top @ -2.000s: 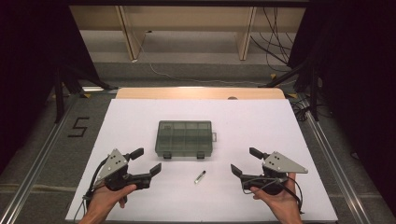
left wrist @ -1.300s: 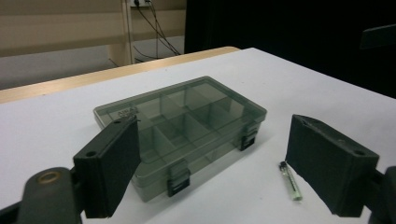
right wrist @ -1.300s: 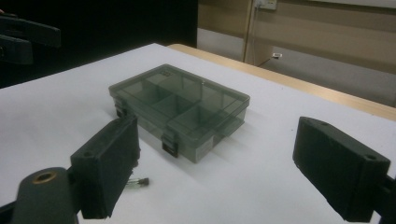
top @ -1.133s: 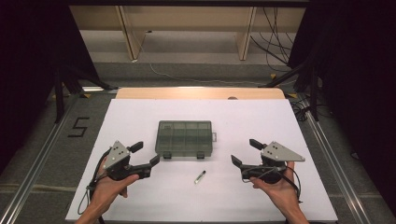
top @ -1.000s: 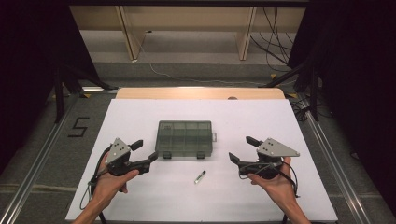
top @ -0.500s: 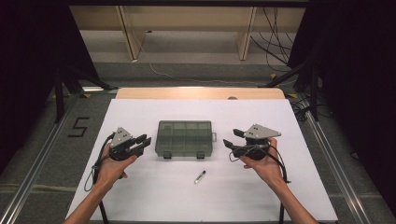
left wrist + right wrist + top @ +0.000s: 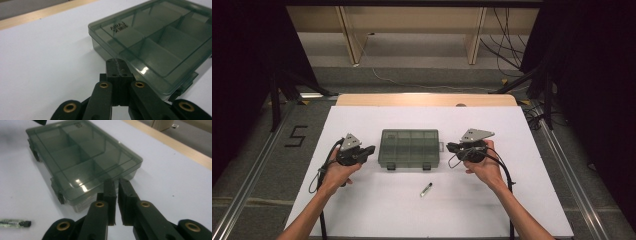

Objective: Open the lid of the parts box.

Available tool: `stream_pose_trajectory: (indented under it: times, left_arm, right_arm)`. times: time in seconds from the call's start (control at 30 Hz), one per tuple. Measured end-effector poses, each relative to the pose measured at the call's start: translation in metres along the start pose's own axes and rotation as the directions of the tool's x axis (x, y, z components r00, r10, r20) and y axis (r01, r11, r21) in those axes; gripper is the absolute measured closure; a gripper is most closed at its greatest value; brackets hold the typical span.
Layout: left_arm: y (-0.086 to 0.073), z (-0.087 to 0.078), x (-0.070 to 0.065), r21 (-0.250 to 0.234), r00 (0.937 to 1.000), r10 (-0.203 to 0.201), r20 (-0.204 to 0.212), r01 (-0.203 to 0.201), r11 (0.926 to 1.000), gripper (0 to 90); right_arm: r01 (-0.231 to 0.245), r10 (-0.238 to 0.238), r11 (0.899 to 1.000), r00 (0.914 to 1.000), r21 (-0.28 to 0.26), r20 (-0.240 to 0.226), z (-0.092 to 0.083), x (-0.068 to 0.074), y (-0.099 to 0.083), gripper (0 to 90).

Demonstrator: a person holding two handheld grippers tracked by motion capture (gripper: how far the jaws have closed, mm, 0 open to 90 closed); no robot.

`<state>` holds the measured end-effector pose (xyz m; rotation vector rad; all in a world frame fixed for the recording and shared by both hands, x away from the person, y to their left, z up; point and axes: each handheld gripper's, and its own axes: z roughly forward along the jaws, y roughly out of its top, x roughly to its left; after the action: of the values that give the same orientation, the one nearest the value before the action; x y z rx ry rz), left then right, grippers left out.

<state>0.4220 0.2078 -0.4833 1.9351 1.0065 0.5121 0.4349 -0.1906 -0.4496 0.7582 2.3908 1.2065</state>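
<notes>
A smoky green clear compartment box (image 7: 409,148) lies closed in the middle of the white table sheet. My left gripper (image 7: 371,149) is just off the box's left side, its jaws having just closed with nothing between them. In the left gripper view the joined tips (image 7: 117,63) sit close to the box (image 7: 155,42) near its corner. My right gripper (image 7: 450,147) is at the box's right side, near the side tab. Its jaws have also just closed on nothing. A hairline gap is left between the tips (image 7: 116,182), in front of the box (image 7: 80,157).
A small tube with a dark cap (image 7: 426,189) lies on the white sheet (image 7: 512,200) in front of the box, also visible as the tube (image 7: 15,223) at lower left. A wooden strip (image 7: 427,99) borders the far edge. Metal rails (image 7: 257,170) run along both sides.
Both hands moved away from me and inward to the box's two sides. Both pairs of jaws went from wide open to closed, with nothing taken hold of.
</notes>
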Motion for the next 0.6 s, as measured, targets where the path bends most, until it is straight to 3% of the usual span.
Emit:
stream_pose_trajectory:
  times: [0.23,0.27,0.3,0.33,0.47,0.5,0.6]
  left_arm:
    - [-0.002,0.002,-0.001,0.046,0.9994,0.022,0.027,-0.023,0.9987,89.6]
    - [-0.003,0.004,-0.002,0.03,0.9995,0.01,0.029,-0.011,0.9995,89.6]
    - [-0.003,0.003,0.0,0.051,0.9986,0.039,0.035,-0.041,0.9978,89.6]
    - [-0.003,0.003,0.0,0.059,0.9985,0.035,0.042,-0.038,0.9975,89.7]
    - [-0.004,0.004,-0.001,0.046,0.9983,0.02,0.054,-0.023,0.9987,89.6]
    - [-0.004,0.003,-0.001,0.062,0.9977,0.034,0.059,-0.037,0.9974,89.7]
    - [-0.004,0.005,-0.005,0.051,0.9973,0.038,0.063,-0.041,0.9978,89.6]
  right_arm:
    - [0.052,-0.051,0.997,0.9983,0.054,-0.029,0.015,0.001,-0.006,89.4]
    - [0.055,-0.053,0.996,0.998,0.065,-0.035,0.017,0.002,-0.006,89.5]
    - [0.065,-0.062,0.995,0.9971,0.072,-0.044,0.019,0.002,-0.007,89.7]
    - [0.067,-0.064,0.994,0.9968,0.08,-0.048,0.02,0.003,-0.007,89.8]
    - [0.083,-0.077,0.991,0.9951,0.103,-0.063,0.023,0.004,-0.01,90.0]
    - [0.094,-0.087,0.99,0.994,0.108,-0.067,0.024,0.004,-0.01,90.0]
    - [0.111,-0.102,0.986,0.9917,0.122,-0.079,0.026,0.006,-0.012,90.0]
